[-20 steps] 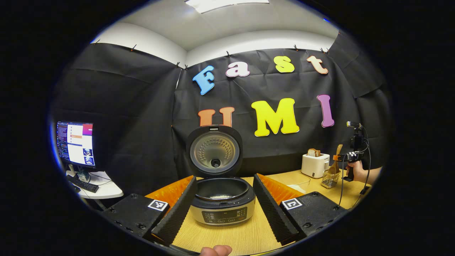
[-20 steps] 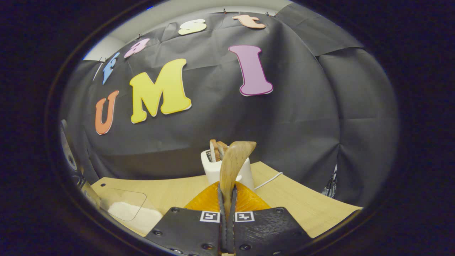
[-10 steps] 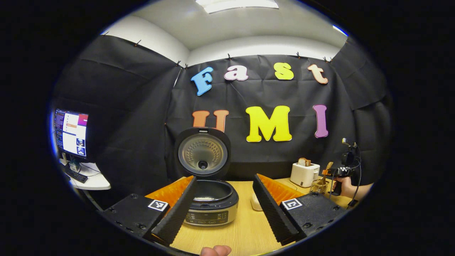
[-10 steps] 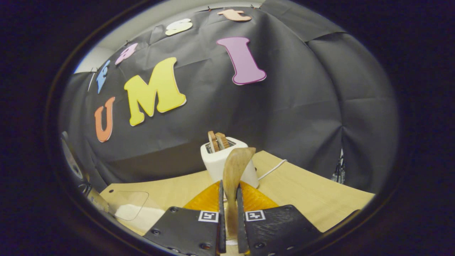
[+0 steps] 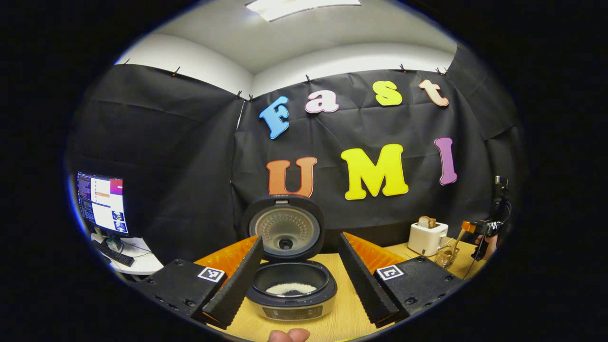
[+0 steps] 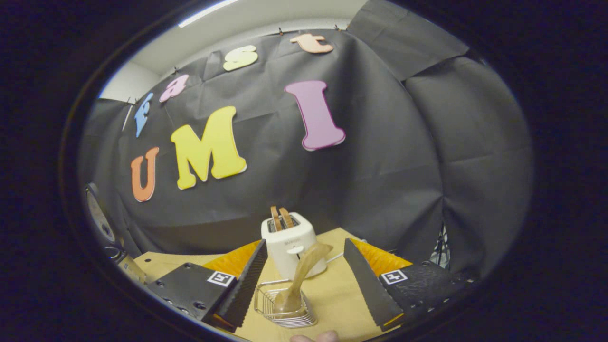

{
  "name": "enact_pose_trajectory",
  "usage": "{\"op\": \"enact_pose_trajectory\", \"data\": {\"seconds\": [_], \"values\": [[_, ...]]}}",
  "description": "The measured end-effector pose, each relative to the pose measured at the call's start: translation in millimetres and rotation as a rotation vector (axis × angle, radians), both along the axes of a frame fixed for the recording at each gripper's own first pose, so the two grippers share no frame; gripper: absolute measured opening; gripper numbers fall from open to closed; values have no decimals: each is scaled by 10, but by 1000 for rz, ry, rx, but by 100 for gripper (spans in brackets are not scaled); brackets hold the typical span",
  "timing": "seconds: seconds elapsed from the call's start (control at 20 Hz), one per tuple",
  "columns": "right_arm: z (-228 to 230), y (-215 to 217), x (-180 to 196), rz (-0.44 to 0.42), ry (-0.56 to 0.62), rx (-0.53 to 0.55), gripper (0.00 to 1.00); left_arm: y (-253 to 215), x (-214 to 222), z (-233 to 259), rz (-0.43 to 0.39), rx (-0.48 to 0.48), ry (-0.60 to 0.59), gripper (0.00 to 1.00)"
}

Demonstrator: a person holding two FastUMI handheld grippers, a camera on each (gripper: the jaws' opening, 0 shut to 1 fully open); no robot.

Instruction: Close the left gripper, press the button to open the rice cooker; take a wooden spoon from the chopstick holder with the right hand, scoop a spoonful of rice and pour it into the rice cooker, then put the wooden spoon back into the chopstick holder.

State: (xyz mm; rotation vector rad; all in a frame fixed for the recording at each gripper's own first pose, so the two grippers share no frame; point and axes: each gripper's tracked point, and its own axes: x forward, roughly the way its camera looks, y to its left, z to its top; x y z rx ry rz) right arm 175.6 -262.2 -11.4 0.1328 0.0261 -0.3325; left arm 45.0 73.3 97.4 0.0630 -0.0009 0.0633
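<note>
Right gripper spread wide, wooden spoon leaning in chopstick holder (untouched), left gripper likewise open before lid-up rice cooker

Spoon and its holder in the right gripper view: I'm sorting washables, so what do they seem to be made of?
The spoon looks like wood: matte light brown with faint grain streaks and no shine. The chopstick holder looks like metal wire: thin silvery bars with bright glints, open mesh that you can see the table through. Whether it is steel or chrome-plated cannot be told from here.
</note>
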Motion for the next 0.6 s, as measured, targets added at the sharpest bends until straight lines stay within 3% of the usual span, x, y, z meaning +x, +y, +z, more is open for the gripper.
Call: {"op": "enact_pose_trajectory", "data": {"seconds": [0.1,0.3,0.35,0.45,0.5,0.6], "values": [[243,46,-168,9,-48,-58,95,-58,249,218,-33,-16,25,100],[510,247,-481,59,-105,-144,91,76,771,586,-7,38,103,100],[509,294,-557,74,-109,-146,95,116,909,659,8,44,119,100],[440,383,-693,108,-96,-161,91,184,1230,767,37,46,156,100],[397,386,-770,114,-88,-181,95,190,1374,762,40,37,187,99],[384,406,-954,118,-90,-219,95,270,1654,748,66,47,253,99]]}}
